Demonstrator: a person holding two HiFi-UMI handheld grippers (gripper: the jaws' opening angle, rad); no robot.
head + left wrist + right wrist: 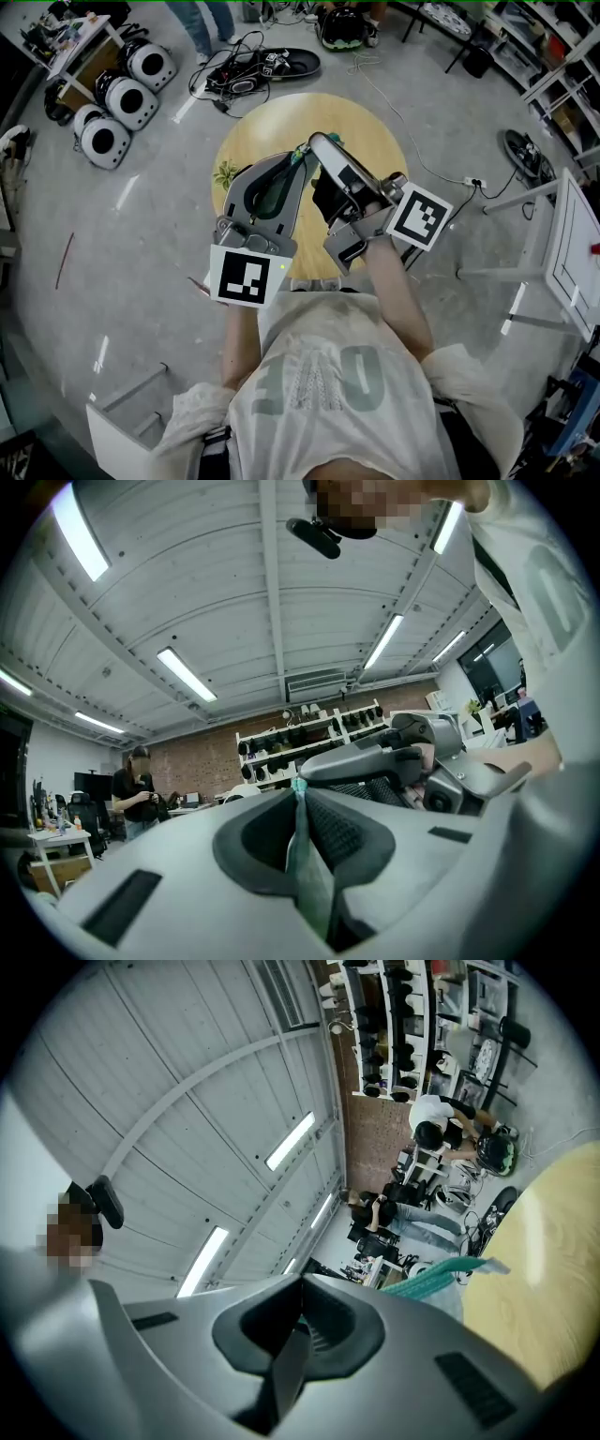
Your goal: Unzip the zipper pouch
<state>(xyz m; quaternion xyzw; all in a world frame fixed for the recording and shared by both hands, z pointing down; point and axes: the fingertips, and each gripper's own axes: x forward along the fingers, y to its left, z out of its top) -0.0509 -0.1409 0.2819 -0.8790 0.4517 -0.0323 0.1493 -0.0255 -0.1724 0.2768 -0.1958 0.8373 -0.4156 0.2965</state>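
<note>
Above the round wooden table (375,141) I hold both grippers close together, tips almost touching. The green zipper pouch (277,193) hangs between them. My left gripper (298,161) is shut on a fold of the pouch's green fabric (309,874), which stands pinched between its pads (352,841). One of the right gripper's fingers (366,761) lies just beyond it. My right gripper (317,141) is shut on the pouch's top edge, where a little teal shows at its pads (323,1335). The teal zipper band (441,1279) runs off to its right. I cannot make out the zipper pull.
Several white round machines (117,98) stand on the floor at upper left. Cables and a black board (272,66) lie beyond the table. A white frame stand (562,244) is at the right. A person (136,794) stands far off by shelves.
</note>
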